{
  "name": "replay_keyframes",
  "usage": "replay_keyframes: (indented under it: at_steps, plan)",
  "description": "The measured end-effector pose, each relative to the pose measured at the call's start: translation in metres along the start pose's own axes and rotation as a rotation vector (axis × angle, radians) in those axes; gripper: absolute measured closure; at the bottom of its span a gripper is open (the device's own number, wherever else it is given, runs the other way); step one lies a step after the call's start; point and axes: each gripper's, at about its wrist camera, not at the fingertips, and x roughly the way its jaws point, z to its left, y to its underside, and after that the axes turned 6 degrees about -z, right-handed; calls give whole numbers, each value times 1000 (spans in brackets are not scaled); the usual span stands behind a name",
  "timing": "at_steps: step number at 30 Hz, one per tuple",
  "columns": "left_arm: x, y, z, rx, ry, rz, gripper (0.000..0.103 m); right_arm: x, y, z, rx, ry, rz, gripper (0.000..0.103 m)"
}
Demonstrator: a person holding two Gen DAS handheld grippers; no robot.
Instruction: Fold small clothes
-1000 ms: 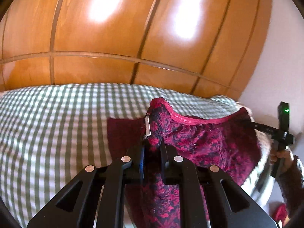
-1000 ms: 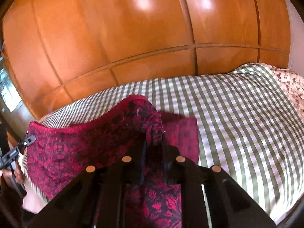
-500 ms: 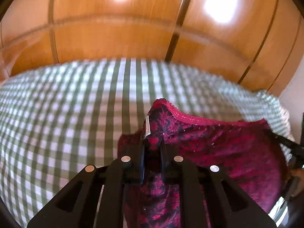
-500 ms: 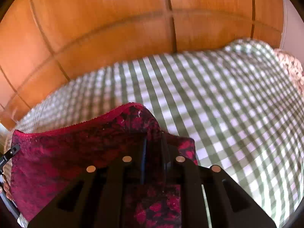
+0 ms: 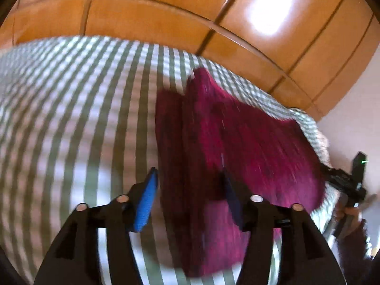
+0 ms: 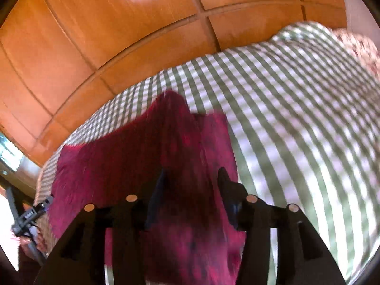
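- Lying on the green-and-white checked bedspread (image 5: 71, 123), the crimson patterned garment (image 5: 237, 130) spreads ahead of both tongs, blurred in both views.
- In the left wrist view, the left tongs (image 5: 188, 187) have the garment's near corner between their jaws; the cloth runs from there forward and off to the right.
- The left tongs' jaws are opening, about half apart; the blue pad (image 5: 146, 204) stands clear of the cloth, while the right-hand jaw lies over it, contact unclear.
- In the right wrist view, the right tongs (image 6: 190, 185) straddle a raised ridge of the garment, which extends forward and to the left.
- Their jaws are opening too, about half apart, the cloth between them; whether a pad touches it cannot be told.
- Beyond the bed stands a wooden panelled wall (image 6: 95, 35).
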Motion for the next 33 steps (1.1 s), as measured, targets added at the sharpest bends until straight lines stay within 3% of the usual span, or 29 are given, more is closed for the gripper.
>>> replay_keyframes:
  at_steps: [5, 7, 9, 10, 15, 19, 23, 26, 30, 33]
  plan:
    - [-6, 39, 5, -83, 71, 45, 45, -13, 39, -12, 40, -15, 24, 51]
    - [0, 46, 2, -94, 107, 75, 73, -10, 47, -10, 40, -18, 41, 72]
    - [0, 46, -2, -85, 94, 70, 86, -13, 47, -2, 24, -20, 39, 88]
    - [-3, 44, -3, -89, 97, 63, 92, -19, 46, 2, 21, -29, 31, 90]
    - [-29, 40, -14, -45, 136, 56, 93, -55, 44, 9, 1, -109, 17, 91]
    - [-57, 56, -12, -54, 155, 85, 93, -77, 66, 11, -42, -104, 71, 91]
    - [-68, 72, -19, 0, 86, 105, 86, -78, 85, 4, -43, -74, 116, 86]
    - [-71, 58, -9, -47, 82, 55, 64, -80, 75, 6, -19, -58, 53, 65]
    - [-65, 27, -8, -61, 81, -10, 63, -68, 47, 19, -21, -31, -21, 51]
    - [-45, 6, -12, -79, 74, -15, 63, -42, 28, 26, -22, 1, -30, 49]
